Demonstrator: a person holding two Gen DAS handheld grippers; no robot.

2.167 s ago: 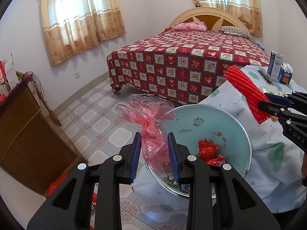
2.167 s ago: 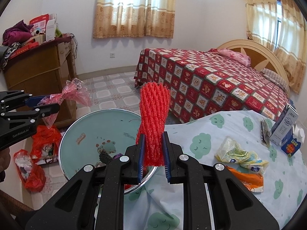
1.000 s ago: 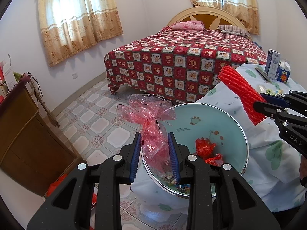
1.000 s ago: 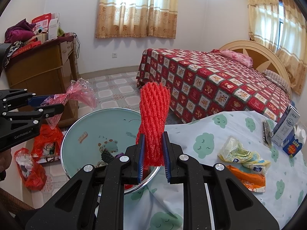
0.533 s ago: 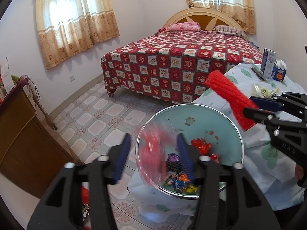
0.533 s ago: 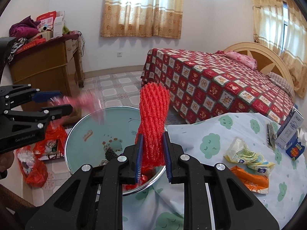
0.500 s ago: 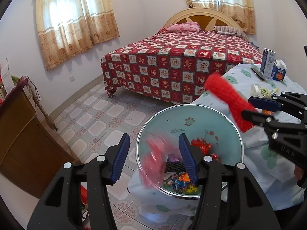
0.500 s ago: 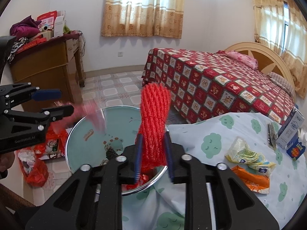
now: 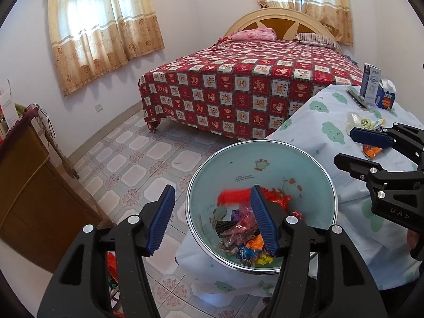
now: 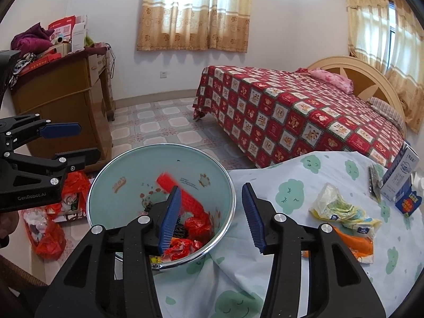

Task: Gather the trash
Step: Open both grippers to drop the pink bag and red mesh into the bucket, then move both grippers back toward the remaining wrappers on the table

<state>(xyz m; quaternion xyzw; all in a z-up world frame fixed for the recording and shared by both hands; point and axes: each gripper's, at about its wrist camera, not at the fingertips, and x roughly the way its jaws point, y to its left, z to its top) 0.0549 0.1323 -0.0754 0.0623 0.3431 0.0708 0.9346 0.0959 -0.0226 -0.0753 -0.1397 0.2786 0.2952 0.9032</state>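
A pale green enamel basin (image 9: 265, 144) (image 10: 148, 164) sits at the table's edge and holds wrappers. My left gripper (image 9: 212, 193), also seen in the right wrist view (image 10: 88, 141), hangs over its left side. Its jaws are opening with nothing between them. The pink plastic bag (image 9: 238, 228) lies crumpled among the trash inside. My right gripper (image 10: 211, 188), also visible in the left wrist view (image 9: 344, 145), hovers at the basin's right rim. Its jaws are opening too, and empty. The red foam net (image 10: 172, 182) (image 9: 233, 194) is a blur falling into the basin.
On the cloud-print tablecloth (image 10: 291, 193) lie a yellow-white wrapper (image 10: 336, 206), an orange wrapper (image 10: 355, 243) and a milk carton (image 10: 400, 175). A wooden cabinet (image 10: 61, 100) stands left, with red bags (image 10: 50, 238) on the floor below. A red-quilted bed (image 10: 291, 122) is beyond.
Both grippers have opened. The pink bag left the left jaws and dropped into the basin. The red net slipped from the right jaws and is falling in.
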